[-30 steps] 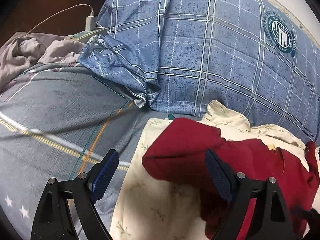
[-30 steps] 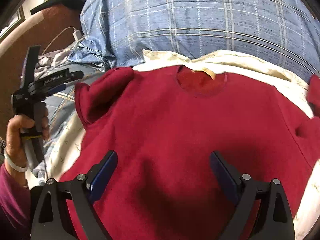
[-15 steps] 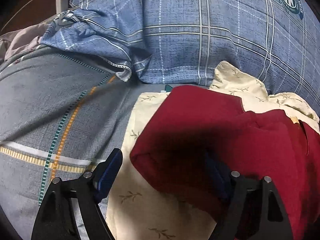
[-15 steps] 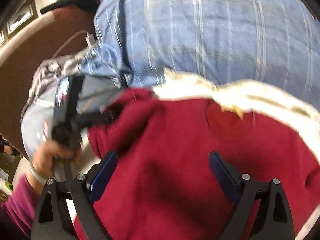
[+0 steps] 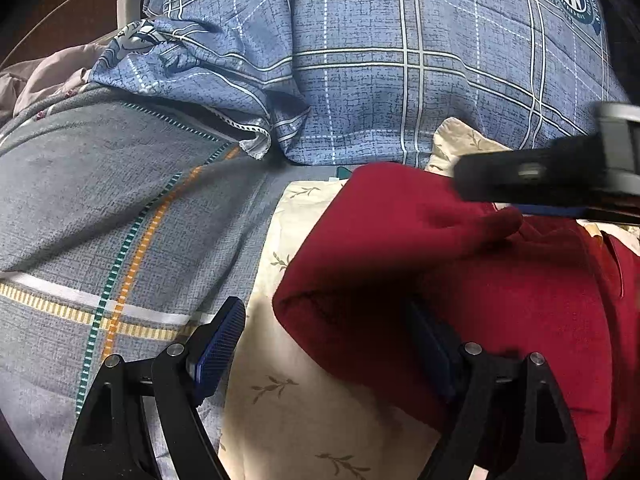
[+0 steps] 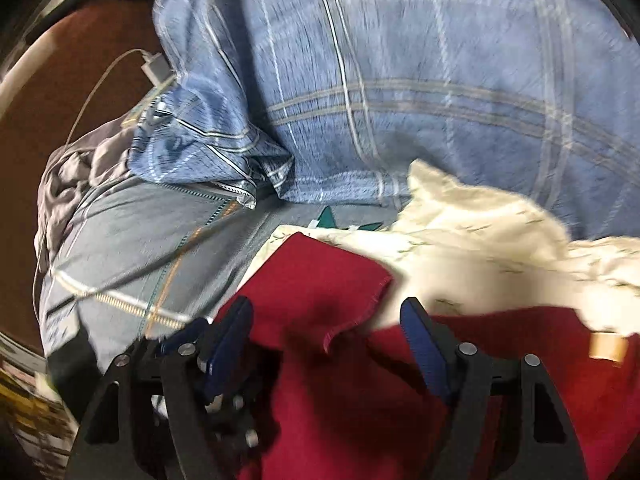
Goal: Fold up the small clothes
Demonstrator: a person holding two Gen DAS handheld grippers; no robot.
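From the left wrist view, the left tool point(image 5: 324, 344) stands wide open, low over the bed. Its left pad hangs over the cream leaf-print cloth point(image 5: 280, 412), while its right pad is tucked against or under the folded sleeve of the red sweater point(image 5: 520, 300); the sleeve's cuff end lies between the two pads, but they do not press on it. The sweater lies on the cream cloth, on the right half of the view, with the grey striped bedsheet point(image 5: 100, 208) to the left and the blue plaid pillow point(image 5: 400, 60) beyond. The right tool point(image 5: 552, 184) reaches in from the right, blurred, just over the sleeve's far edge.

From the right wrist view, which is smeared, the right tool point(image 6: 328, 344) is partly open, its jaws having just been closing. The red sweater point(image 6: 360, 400) sleeve's stitched hem lies in the gap, and I cannot tell whether the pads touch it. Part of the left tool point(image 6: 188, 340) shows just beside its left finger. A white charger point(image 6: 156, 68) sits far left by the pillow point(image 6: 400, 80).
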